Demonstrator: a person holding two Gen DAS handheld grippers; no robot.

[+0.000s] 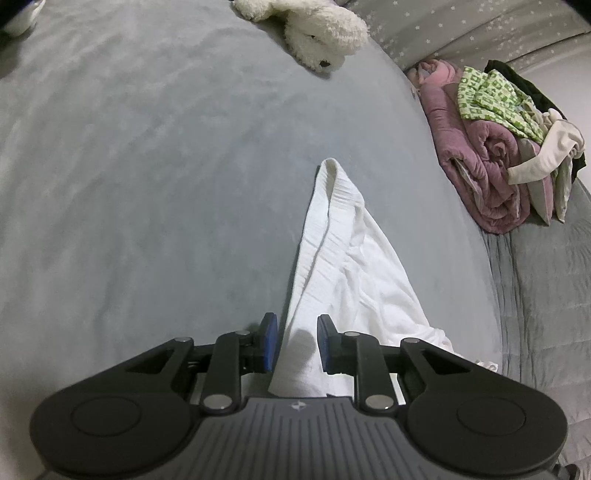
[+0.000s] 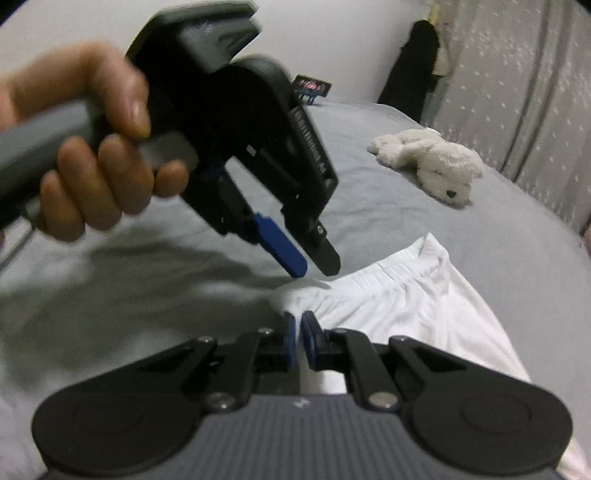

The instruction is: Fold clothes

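Observation:
A white garment (image 1: 343, 266) with a ribbed elastic band lies on the grey bed sheet (image 1: 147, 184). In the left wrist view my left gripper (image 1: 295, 325) has its blue pads apart, and the cloth shows between them without touching either pad. The right wrist view shows that left gripper (image 2: 314, 267) held by a hand (image 2: 96, 166), its tips just above the bunched corner of the garment (image 2: 406, 302). My right gripper (image 2: 298, 321) is shut on that corner, with a pinch of white cloth between its pads.
A white plush toy (image 1: 317, 33) (image 2: 436, 162) lies at the far side of the bed. A pile of clothes (image 1: 498, 140), mauve, green-patterned and cream, sits at the right edge. A dark garment (image 2: 417, 62) hangs by the starred curtain.

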